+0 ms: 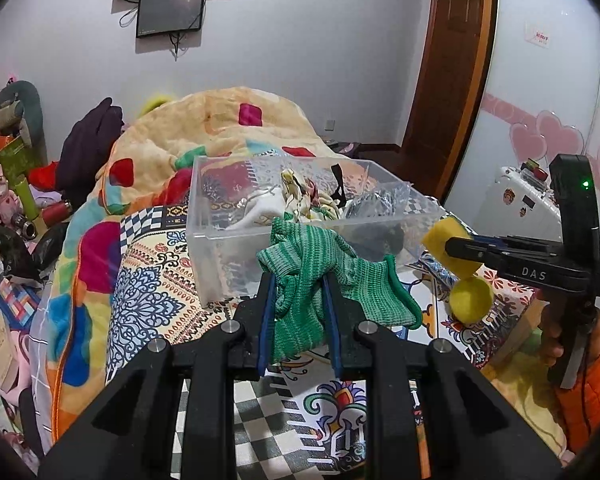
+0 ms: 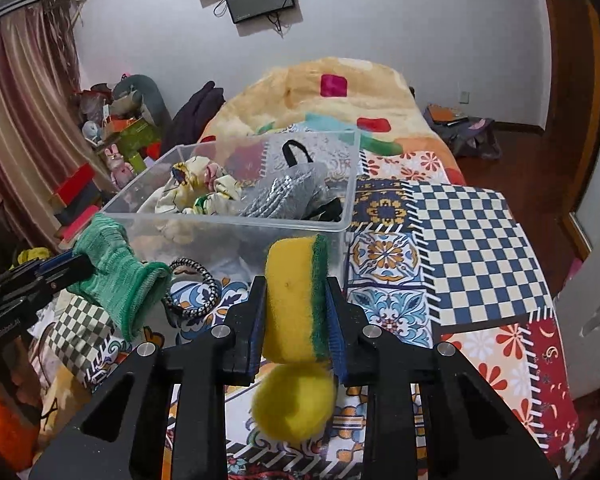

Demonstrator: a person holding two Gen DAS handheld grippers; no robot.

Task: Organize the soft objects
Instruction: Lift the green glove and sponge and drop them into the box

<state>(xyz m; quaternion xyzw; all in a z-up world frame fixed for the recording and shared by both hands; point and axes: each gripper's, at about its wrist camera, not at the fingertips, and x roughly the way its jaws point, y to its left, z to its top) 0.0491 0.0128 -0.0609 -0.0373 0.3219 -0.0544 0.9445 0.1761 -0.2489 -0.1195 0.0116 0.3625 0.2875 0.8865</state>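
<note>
Sponge (image 2: 296, 300) yellow, green scrub face, pinched in right gripper (image 2: 296, 300); green knit cloth (image 1: 300, 280) bunched, clamped by left gripper (image 1: 299, 300).

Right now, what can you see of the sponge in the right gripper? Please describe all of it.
The sponge is a thick yellow foam block with a thin dark green scouring layer on one side. The right gripper holds it upright, one blue pad on the yellow face and one on the green layer. It hangs above the patterned bedcover, just before the clear plastic box. A yellow ball appears directly beneath it; whether they touch cannot be told.
</note>
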